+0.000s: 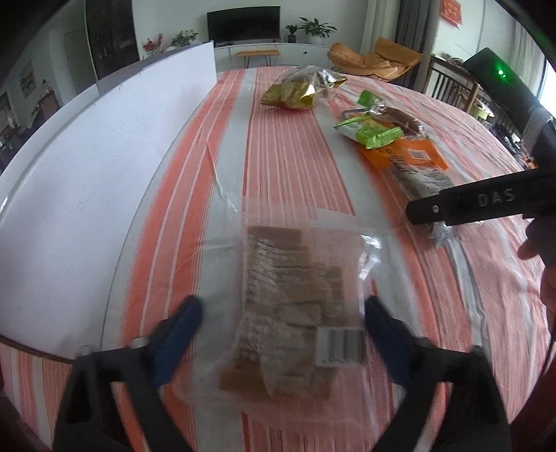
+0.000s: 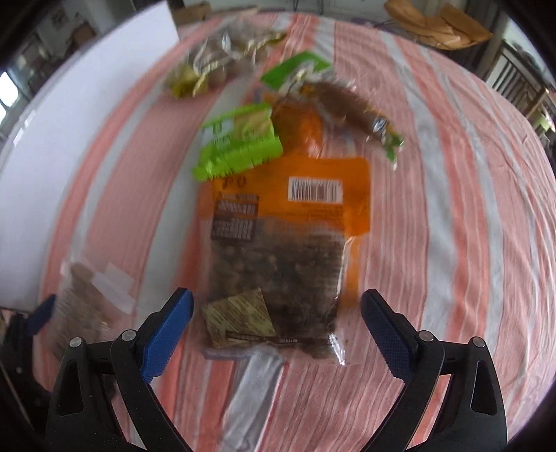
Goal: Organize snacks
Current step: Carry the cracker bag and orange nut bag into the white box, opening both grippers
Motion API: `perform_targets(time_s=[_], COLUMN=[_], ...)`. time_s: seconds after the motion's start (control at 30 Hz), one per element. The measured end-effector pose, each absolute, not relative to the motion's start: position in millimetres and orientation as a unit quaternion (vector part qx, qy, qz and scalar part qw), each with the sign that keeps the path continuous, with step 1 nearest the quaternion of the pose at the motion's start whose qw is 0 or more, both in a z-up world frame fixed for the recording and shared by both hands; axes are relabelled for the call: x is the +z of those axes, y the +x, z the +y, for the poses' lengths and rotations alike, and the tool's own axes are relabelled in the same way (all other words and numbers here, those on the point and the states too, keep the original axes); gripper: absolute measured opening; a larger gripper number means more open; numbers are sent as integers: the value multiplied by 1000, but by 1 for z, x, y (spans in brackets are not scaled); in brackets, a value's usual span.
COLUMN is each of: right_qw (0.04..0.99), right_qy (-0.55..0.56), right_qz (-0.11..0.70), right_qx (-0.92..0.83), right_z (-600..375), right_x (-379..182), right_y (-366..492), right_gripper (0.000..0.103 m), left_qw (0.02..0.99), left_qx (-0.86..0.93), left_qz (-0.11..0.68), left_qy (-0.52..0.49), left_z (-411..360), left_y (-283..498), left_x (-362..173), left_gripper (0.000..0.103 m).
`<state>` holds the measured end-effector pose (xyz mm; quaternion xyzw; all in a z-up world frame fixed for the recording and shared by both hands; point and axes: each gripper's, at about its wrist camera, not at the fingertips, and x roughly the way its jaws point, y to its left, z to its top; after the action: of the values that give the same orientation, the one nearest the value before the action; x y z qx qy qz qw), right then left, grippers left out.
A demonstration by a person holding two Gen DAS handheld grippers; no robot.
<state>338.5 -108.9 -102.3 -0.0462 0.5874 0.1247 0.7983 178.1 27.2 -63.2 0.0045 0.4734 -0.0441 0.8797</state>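
Snacks lie spread over a table [image 1: 288, 146] covered in an orange-and-white striped cloth, with a white board [image 1: 104, 146] along its left side.

From the left wrist view, the left gripper [image 1: 283, 333] points down over a clear bag of tan biscuits [image 1: 288, 295] with a barcode label. Its blue fingers [image 1: 177, 337] stand on either side of the bag; motion blur hides whether the pads press the plastic, so a grip cannot be told. Only this view shows the room beyond: a dark television [image 1: 243, 22], potted plants [image 1: 312, 27] and an orange lounge chair [image 1: 375, 59]. It also shows the right gripper's black body from the side, marked with raised letters, and part of the person's hand [image 1: 542, 257] at the right edge.

The right wrist view, blurred, shows what the other cannot: the right gripper [image 2: 276, 337] with its fingers [image 2: 166, 333] spread wide and nothing held, hovering over an orange bag of dark snacks [image 2: 288, 243] that carries a barcode and a tan packet inside. A green packet [image 2: 239, 142] overlaps the orange bag's far end, a brown wrapped snack [image 2: 344, 104] lies beyond it, and gold-wrapped packets [image 2: 215, 69] sit farther back. The biscuit bag appears at the lower left here, beside one blue finger of the left gripper.
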Motion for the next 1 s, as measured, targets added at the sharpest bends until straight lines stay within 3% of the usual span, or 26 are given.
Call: perform_targets(time_s=[0.03, 0.1, 0.37, 0.5, 0.7, 0.83, 0.87, 0.97, 1.0], right_qw=[803, 802, 812, 812, 820, 812, 811, 797, 784], right_qy=[-50, -30, 92, 113, 113, 86, 80, 69, 62], right_qz=[581, 583, 557, 552, 492, 462, 456, 455, 478], right_qx=[123, 128, 152, 154, 269, 347, 358, 391, 391], right_z=[-110, -122, -211, -213, -105, 3, 26, 98, 120], right_x=[-101, -95, -53, -34, 45, 85, 89, 85, 74], right_y=[336, 331, 278, 277, 298, 310, 311, 318, 326], right_gripper=[81, 71, 69, 70, 70, 70, 71, 86, 87], left_qw=[880, 878, 871, 876, 905, 898, 894, 886, 885], left_qx=[-47, -50, -90, -112, -31, 77, 104, 156, 167], left_qz=[473, 477, 469, 436, 384, 395, 399, 401, 399], left_qy=[9, 9, -112, -173, -181, -177, -175, -171, -173], left_z=[26, 27, 52, 74, 169, 252, 270, 307, 313], left_y=[175, 168, 140, 140, 161, 183, 188, 187, 182], left_x=[-60, -58, -42, 5, 78, 81, 76, 65, 62], left_gripper=[58, 55, 55, 55, 56, 57, 61, 80, 81])
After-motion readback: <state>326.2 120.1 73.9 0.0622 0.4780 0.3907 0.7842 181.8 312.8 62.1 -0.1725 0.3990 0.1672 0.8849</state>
